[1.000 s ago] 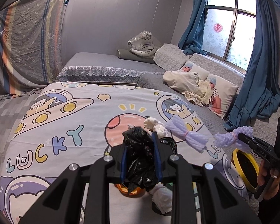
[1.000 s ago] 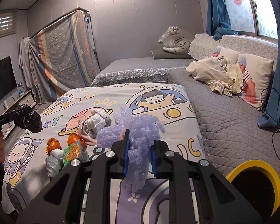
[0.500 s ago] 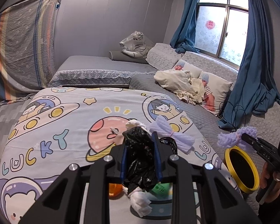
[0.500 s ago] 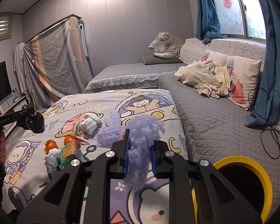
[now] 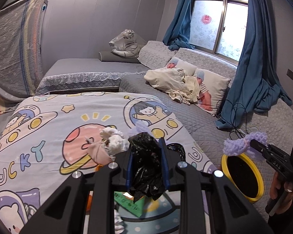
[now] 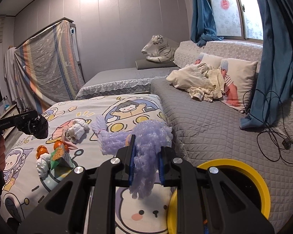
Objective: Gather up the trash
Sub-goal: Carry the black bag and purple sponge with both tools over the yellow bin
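Observation:
My left gripper [image 5: 147,163] is shut on a crumpled black plastic bag [image 5: 146,165] and holds it above the cartoon bedspread [image 5: 39,136]. From the right wrist view the bag [image 6: 37,125] hangs at the far left. My right gripper [image 6: 146,161] is shut on a purple foam net [image 6: 146,156], just above the rim of the yellow-rimmed bin [image 6: 261,185]. The left wrist view shows that net [image 5: 242,146] over the bin [image 5: 242,177]. On the spread lie another purple foam net [image 6: 105,134], white crumpled paper [image 6: 78,129], orange peel [image 6: 41,150] and a green wrapper [image 6: 58,155].
A grey quilted bed [image 6: 214,124] with baby-print pillows [image 6: 236,78] and a cream blanket lies to the right. Black cables [image 6: 273,136] trail near the blue curtain [image 6: 279,48]. A plush white tiger [image 6: 160,48] sits at the back.
Both grippers have moved right toward the bin with their loads. The purple net now sits over the bin's rim; the black bag has travelled further across the spread.

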Motion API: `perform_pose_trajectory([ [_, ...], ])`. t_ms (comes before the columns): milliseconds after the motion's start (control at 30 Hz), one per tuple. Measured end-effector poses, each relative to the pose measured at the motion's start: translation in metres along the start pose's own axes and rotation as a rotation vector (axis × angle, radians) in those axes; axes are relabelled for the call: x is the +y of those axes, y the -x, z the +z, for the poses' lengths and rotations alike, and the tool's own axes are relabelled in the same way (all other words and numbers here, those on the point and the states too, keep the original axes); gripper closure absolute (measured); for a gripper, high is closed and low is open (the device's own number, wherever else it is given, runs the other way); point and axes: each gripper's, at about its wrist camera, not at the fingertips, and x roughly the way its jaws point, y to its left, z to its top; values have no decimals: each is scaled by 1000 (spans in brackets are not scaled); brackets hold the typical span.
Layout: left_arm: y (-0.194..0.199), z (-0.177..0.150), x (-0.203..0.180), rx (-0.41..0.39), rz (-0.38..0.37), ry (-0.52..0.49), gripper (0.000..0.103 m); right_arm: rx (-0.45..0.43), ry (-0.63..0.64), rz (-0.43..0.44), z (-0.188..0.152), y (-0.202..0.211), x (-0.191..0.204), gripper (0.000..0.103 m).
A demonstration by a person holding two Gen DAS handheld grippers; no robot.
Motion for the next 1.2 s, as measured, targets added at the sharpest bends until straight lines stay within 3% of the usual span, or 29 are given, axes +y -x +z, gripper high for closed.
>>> perform_pose_trajectory([
  [1200, -86, -3, -177, 125, -253, -183, 81, 4, -137, -236, -22, 38, -108, 85],
])
